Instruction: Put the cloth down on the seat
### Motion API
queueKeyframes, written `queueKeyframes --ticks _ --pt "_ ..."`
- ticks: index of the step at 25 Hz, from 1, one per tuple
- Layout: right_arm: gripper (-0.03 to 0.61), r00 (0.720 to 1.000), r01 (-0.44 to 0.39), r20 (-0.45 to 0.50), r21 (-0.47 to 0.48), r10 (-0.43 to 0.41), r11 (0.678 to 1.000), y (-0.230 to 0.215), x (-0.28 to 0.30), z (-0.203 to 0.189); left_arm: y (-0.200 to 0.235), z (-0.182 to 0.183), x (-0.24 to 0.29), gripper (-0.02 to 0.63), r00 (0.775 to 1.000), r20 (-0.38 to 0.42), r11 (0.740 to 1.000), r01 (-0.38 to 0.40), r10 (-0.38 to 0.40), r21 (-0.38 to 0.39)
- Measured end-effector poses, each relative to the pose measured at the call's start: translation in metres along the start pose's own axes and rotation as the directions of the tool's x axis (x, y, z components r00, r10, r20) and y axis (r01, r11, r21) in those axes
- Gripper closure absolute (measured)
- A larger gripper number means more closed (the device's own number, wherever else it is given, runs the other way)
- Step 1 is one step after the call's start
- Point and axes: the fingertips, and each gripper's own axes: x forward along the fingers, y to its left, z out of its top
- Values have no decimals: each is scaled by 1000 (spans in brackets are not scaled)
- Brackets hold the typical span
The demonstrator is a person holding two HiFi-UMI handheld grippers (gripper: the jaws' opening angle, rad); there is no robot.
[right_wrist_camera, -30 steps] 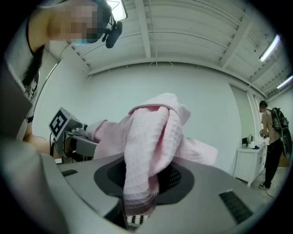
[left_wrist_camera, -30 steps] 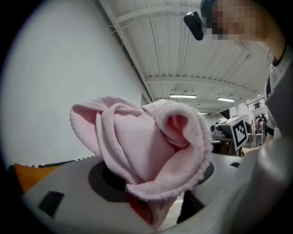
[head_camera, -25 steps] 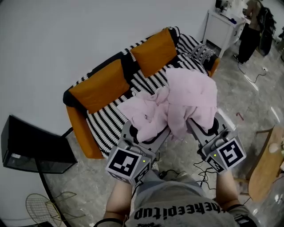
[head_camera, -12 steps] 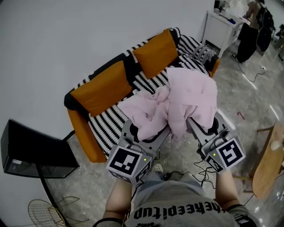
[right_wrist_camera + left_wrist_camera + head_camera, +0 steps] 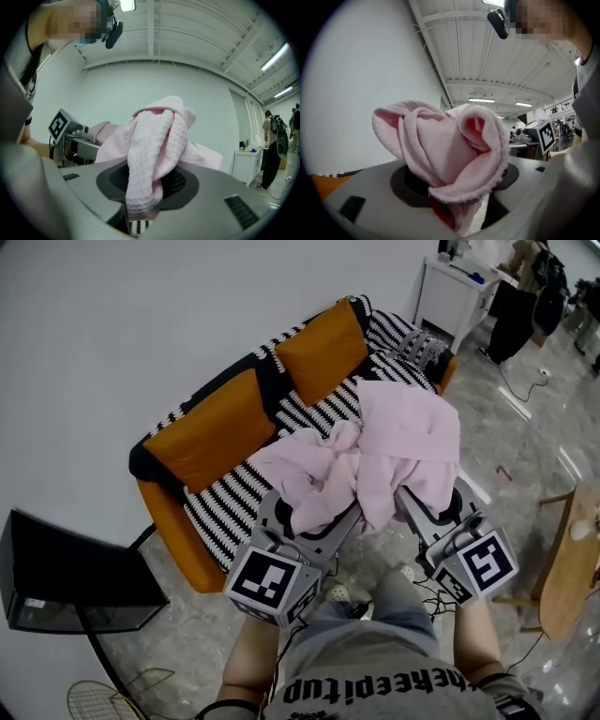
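A crumpled pink cloth (image 5: 380, 451) hangs in the air above the front of the sofa seat (image 5: 225, 507), which has a black-and-white striped cover. My left gripper (image 5: 326, 523) is shut on the cloth's left part, which bunches up between its jaws in the left gripper view (image 5: 450, 159). My right gripper (image 5: 403, 502) is shut on the right part, and a waffle-weave fold (image 5: 150, 154) drapes down through its jaws. The fingertips of both are hidden under the fabric. Two orange cushions (image 5: 220, 423) lean on the sofa back.
A black box-like screen (image 5: 66, 568) stands at the left. At the back right are a white cabinet (image 5: 455, 292) and a standing person (image 5: 514, 315). A wooden table edge (image 5: 570, 568) lies at the right, with cables (image 5: 433, 594) on the marble floor by my feet.
Both grippers keep the same hold on the cloth. The person's leg has stepped forward, and the sofa has shifted slightly left in the head view.
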Motion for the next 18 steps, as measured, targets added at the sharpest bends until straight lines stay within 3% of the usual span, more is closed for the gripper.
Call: queueKeyframes --ticks 9,18 --pt "430 1000 -9 -9 -3 9 1000 -17 14 -4 11 -3 18 268 1000 -2 1000 -16 16 -10" --pt "430 998 -55 -17 -7 55 998 -70 48 -2 34 5 72 268 998 -13 998 -66 66 -19"
